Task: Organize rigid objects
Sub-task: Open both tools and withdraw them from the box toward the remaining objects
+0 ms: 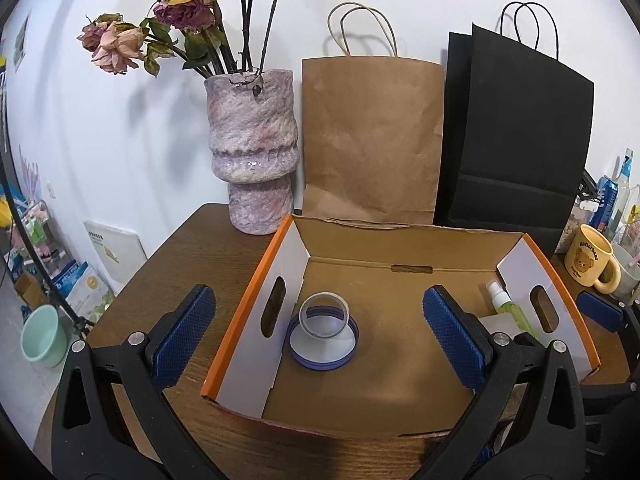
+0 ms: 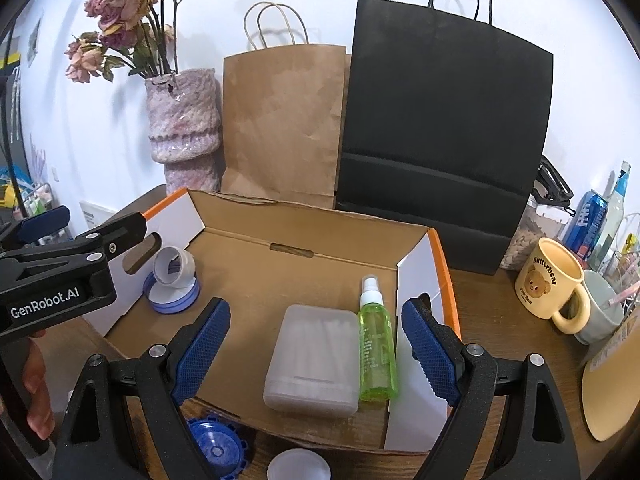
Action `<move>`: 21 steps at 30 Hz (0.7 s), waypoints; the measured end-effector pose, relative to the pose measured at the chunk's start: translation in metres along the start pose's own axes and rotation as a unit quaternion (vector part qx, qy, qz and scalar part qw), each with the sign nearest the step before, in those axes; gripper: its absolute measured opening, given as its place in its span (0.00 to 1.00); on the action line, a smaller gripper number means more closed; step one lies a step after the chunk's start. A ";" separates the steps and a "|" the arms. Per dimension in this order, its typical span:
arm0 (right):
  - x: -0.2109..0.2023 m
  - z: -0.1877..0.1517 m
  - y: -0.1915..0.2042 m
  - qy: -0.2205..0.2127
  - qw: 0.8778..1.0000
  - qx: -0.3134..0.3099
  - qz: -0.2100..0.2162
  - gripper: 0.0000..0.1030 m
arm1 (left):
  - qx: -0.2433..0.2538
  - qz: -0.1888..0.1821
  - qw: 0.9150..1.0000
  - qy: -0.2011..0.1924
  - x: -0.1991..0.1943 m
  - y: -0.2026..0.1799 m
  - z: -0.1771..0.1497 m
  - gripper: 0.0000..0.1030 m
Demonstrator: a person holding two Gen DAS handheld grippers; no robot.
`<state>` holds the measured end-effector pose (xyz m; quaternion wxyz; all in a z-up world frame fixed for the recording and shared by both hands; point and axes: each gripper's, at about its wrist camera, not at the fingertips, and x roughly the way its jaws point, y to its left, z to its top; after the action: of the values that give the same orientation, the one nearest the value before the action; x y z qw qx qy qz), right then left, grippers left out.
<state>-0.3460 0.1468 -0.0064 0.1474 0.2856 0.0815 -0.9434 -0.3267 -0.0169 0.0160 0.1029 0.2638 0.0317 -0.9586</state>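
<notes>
An open cardboard box [image 1: 404, 240] [image 2: 304, 220] with orange edges sits on the wooden table. Inside at the left lie a blue tape ring [image 1: 323, 340] [image 2: 173, 300] with a clear tape roll [image 1: 324, 316] [image 2: 174, 268] leaning on it. At the right lie a frosted plastic case [image 2: 314, 360] and a green spray bottle [image 2: 376, 352] [image 1: 508, 308]. My left gripper [image 1: 316, 328] is open and empty, hovering above the box's left wall. My right gripper [image 2: 316, 348] is open and empty above the case and bottle. A blue gear-like piece [image 2: 216, 444] and a white round lid [image 2: 298, 466] lie in front of the box.
A pink vase with dried roses [image 1: 252, 148] [image 2: 184, 120], a brown paper bag [image 1: 372, 140] [image 2: 284, 120] and a black paper bag [image 1: 512, 140] [image 2: 444, 140] stand behind the box. A yellow bear mug [image 1: 592, 258] [image 2: 554, 284], cans and bottles [image 2: 592, 220] crowd the right.
</notes>
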 end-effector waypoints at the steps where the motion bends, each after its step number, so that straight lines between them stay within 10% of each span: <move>1: -0.002 0.000 0.000 -0.001 1.000 0.000 -0.001 0.89 | 0.000 -0.001 1.000 0.000 -0.001 0.000 -0.001 1.00; 21: -0.047 -0.019 -0.001 -0.021 1.000 -0.003 -0.010 0.89 | -0.007 -0.006 1.000 0.000 -0.040 0.008 -0.024 1.00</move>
<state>-0.2996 0.1635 0.0046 0.1408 0.2649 0.0835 -0.9503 -0.2794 -0.0148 0.0156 0.0989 0.2631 0.0402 -0.9588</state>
